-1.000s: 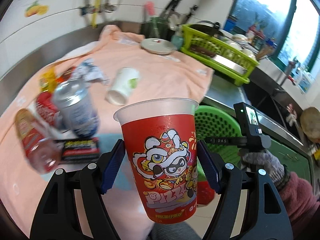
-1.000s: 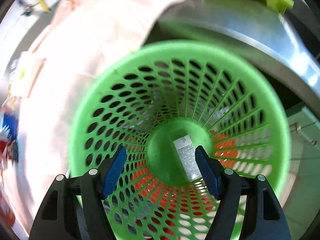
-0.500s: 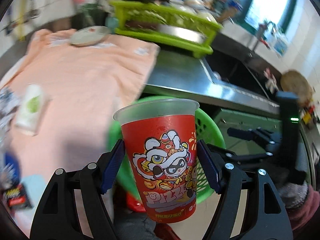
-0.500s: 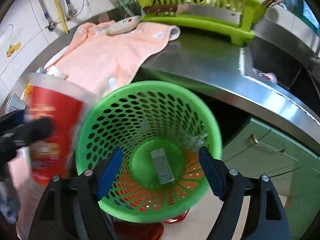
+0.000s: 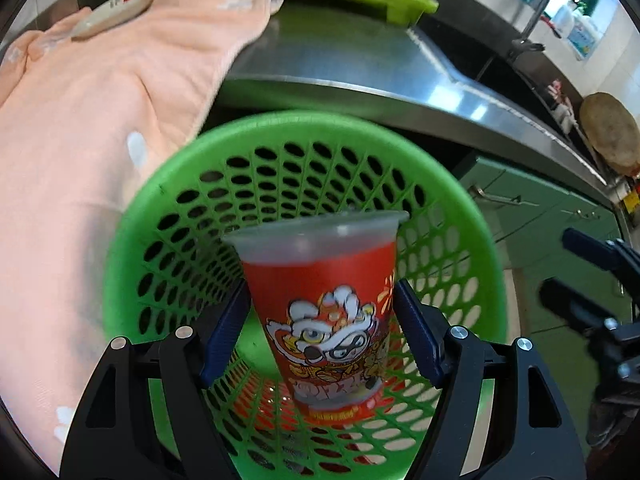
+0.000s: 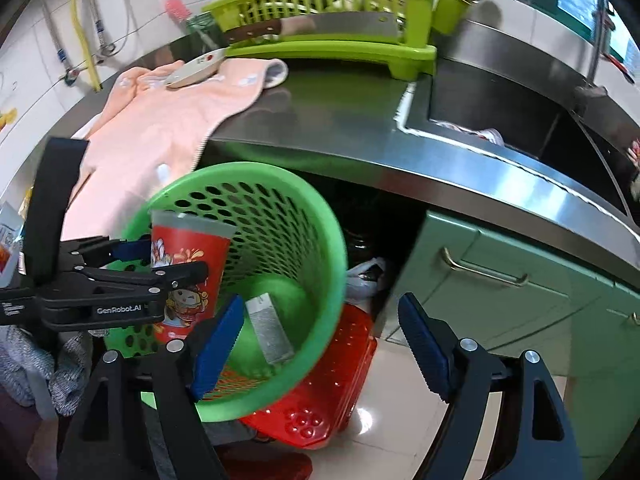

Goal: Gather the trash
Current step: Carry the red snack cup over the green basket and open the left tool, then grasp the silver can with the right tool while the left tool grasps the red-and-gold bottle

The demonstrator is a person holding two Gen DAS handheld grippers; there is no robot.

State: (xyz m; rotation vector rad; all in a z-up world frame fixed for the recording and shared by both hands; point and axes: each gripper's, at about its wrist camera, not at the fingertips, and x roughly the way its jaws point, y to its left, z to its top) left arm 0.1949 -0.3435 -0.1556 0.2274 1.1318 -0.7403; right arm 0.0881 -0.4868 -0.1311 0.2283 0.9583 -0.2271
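Left tongs (image 5: 322,336) clamped on red cartoon-print cup (image 5: 324,312), held upright over mouth of green perforated basket (image 5: 280,148); cup base level with basket interior in the left wrist view. Seen from right wrist: same cup (image 6: 188,264) inside basket rim (image 6: 256,172), pinched by left tongs (image 6: 160,260). Small white-grey packet (image 6: 268,328) lay on basket bottom. Right tongs (image 6: 320,336) spread apart, holding nothing, beside basket. Red crate (image 6: 332,392) under basket. Pink towel (image 6: 168,124) draped over steel counter (image 6: 340,120) edge, just behind basket.
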